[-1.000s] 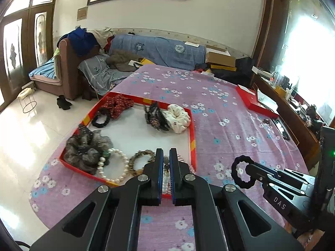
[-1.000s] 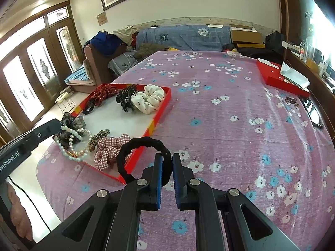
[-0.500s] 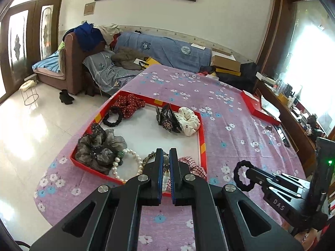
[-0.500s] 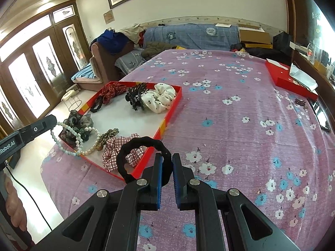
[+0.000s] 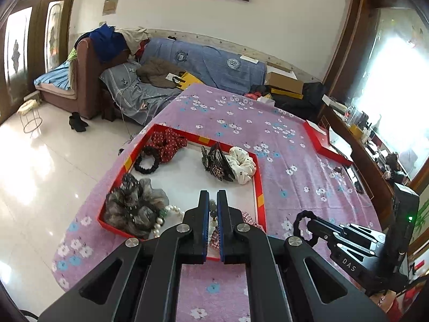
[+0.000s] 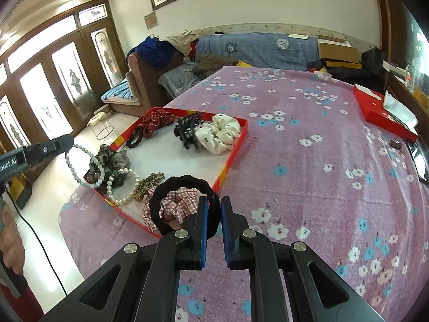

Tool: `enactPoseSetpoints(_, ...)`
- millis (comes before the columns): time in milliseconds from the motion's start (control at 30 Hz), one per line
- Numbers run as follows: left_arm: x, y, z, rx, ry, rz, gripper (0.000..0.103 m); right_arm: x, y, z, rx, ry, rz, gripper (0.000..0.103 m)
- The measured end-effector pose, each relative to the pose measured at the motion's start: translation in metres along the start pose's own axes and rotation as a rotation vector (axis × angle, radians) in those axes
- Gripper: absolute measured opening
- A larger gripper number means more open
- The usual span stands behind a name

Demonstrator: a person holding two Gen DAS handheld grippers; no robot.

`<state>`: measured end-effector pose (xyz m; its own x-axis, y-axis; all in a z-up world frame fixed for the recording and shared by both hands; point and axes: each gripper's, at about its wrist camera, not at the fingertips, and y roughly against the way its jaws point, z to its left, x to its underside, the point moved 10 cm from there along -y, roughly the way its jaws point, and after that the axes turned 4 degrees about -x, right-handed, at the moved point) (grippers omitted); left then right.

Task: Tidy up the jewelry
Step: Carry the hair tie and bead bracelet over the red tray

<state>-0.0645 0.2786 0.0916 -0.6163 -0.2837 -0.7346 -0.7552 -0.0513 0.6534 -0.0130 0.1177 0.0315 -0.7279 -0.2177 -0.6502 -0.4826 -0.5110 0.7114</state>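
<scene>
A red-walled tray (image 5: 261,179) with a white floor sits on the flowered purple cloth and holds hair ties and beads. My left gripper (image 5: 213,201) is shut on a pale bead necklace (image 6: 80,166), which hangs from it above the tray's near left corner in the right wrist view. My right gripper (image 6: 213,206) is shut on a black scalloped hair tie (image 6: 171,185), held above the tray's near right corner; it also shows in the left wrist view (image 5: 299,224).
In the tray lie a grey organza scrunchie (image 5: 134,209), a pearl bracelet (image 6: 126,185), a plaid scrunchie (image 6: 177,204), a white scrunchie (image 5: 242,165), black claw clips (image 5: 217,162) and a red dotted scrunchie (image 5: 167,143). A red lid (image 6: 380,112) lies far right.
My left gripper has risen with the bead necklace, which now hangs clear above the tray. My right gripper has kept hold of the black hair tie and shifted little.
</scene>
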Motion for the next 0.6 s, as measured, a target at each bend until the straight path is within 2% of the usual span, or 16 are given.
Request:
enactPoseSetpoints(100,-0.006,-0.005,-0.003,-0.021,-0.037,0.006,0.005,-0.004,-0.009,0.005,-0.002,0.018,0.015,0.011)
enactPoseSetpoints(333,-0.025,-0.021,-0.012,-0.120,-0.171,-0.022,0.005,-0.012,-0.022,0.008,-0.003,0.018,0.031,0.011)
enactPoseSetpoints(600,-0.038,-0.038,-0.020,-0.161,-0.261,-0.041,0.005,-0.027,-0.033,0.010,-0.008,0.007,0.039,0.011)
